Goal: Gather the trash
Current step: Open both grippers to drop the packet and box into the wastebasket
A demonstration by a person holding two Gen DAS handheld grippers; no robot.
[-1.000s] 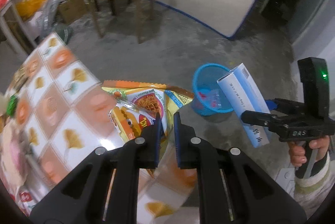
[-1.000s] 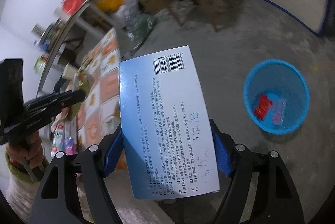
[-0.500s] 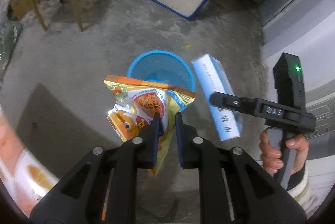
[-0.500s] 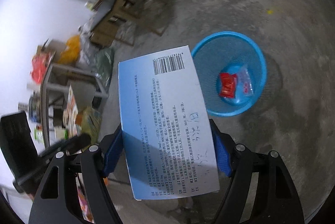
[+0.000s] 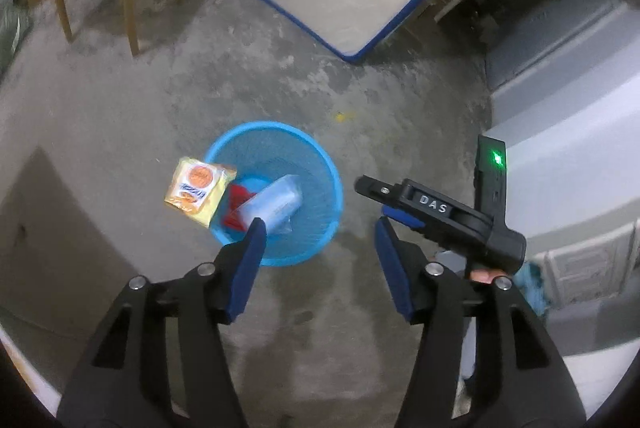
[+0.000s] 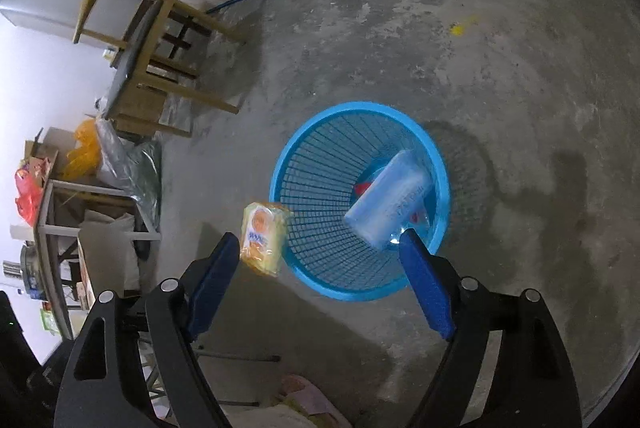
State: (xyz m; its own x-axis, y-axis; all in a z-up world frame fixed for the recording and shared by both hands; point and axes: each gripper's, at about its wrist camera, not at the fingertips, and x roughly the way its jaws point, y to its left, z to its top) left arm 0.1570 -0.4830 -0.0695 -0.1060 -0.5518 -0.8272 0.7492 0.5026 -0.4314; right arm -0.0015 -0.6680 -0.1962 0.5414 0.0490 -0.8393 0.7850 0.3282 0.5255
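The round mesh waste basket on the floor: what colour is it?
Bright blue; clearest in the right wrist view.

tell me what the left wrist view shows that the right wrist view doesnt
Only the left wrist view: the right tool seen from outside, with a green light. Only the right wrist view: cluttered shelves and an orange bag. Both: the blue basket, the blue box inside it, the yellow snack packet by its rim, the wooden chair, and open tools.

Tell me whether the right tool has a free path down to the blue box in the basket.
Probably yes: the right tool is open above the blue basket, and the blue box lies uncovered on top.
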